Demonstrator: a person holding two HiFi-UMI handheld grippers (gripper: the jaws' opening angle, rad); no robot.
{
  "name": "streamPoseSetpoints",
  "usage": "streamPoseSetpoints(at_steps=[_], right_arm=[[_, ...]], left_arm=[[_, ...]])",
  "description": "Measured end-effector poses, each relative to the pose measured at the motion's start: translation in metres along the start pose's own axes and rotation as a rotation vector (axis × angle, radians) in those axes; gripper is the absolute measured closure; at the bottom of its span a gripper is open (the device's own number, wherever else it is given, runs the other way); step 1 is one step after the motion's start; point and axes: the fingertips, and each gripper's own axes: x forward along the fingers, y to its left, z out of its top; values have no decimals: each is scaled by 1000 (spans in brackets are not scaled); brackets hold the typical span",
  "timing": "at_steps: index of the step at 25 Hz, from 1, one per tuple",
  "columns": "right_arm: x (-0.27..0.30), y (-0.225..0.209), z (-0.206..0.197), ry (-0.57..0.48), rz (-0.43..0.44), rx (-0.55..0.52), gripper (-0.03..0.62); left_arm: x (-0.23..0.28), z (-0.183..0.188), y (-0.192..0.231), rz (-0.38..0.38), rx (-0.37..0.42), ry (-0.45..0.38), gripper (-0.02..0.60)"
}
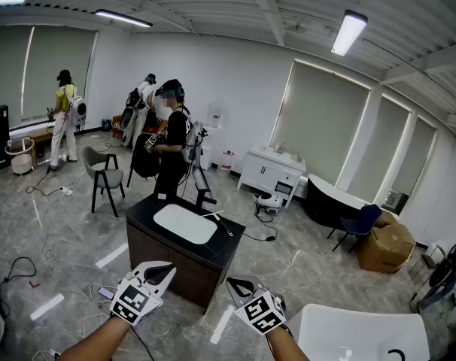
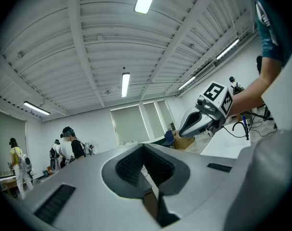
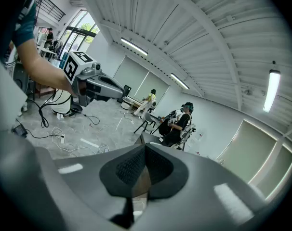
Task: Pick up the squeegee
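Note:
The squeegee (image 1: 221, 223), a thin pale-and-dark tool, lies on the dark counter (image 1: 229, 247) just right of a white oval basin (image 1: 184, 222), in the middle of the head view. Both grippers are held low in front of me, well short of the counter. My left gripper (image 1: 166, 269) points toward the cabinet's near corner, jaws together and empty. My right gripper (image 1: 233, 283) sits beside it, also shut with nothing in it. The left gripper view (image 2: 145, 146) shows the right gripper (image 2: 204, 117) alongside. In the right gripper view (image 3: 145, 146) the left gripper (image 3: 95, 86) appears.
A person in black (image 1: 171, 145) stands at the counter's far side, with other people further back left. A grey chair (image 1: 104, 173) stands left of the cabinet. Cables cross the floor (image 1: 32, 269). A white table (image 1: 363, 329) is at my lower right, a cardboard box (image 1: 386, 247) beyond it.

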Motion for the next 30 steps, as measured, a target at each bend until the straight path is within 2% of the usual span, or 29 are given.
streamPoseSetpoints(at_steps=[5, 15, 23, 30], right_arm=[[12, 14, 0, 12, -8, -4, 586], [27, 4, 3, -10, -18, 38, 585], [52, -52, -40, -39, 1, 55, 583], [63, -129, -78, -79, 39, 40, 583]], left_arm=[[-10, -16, 10, -4, 7, 2, 577], [6, -24, 18, -26, -9, 2, 577], [75, -41, 17, 2, -21, 42, 577], [155, -35, 8, 57, 0, 83, 577]])
